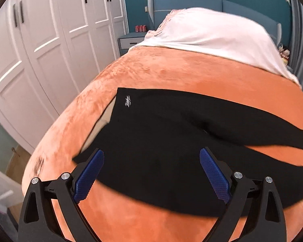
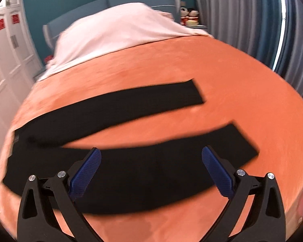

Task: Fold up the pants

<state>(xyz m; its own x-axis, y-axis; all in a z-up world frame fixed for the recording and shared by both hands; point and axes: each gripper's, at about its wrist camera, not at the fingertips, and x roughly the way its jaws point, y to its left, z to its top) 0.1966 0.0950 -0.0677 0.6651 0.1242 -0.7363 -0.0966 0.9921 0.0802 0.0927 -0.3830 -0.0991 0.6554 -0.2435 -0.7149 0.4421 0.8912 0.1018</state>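
Orange plush bedspread (image 1: 171, 74) covers the bed under both tools. Nearest, the left tool (image 1: 151, 157) hovers tilted down over the waist end of the black pants (image 1: 151, 133), its blue pads spread wide, gripping nothing. The right tool (image 2: 151, 157) hangs likewise over the near leg, jaws wide apart and empty. Both legs lie flat, splayed apart. Farther off, a white sheet (image 2: 115, 32) covers the pillows, with a blue headboard (image 1: 192, 2) behind.

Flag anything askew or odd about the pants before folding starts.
The black pants lie flat on the orange blanket with legs splayed apart, not stacked. A pale lining peeks out at the waistband. No damage is visible.
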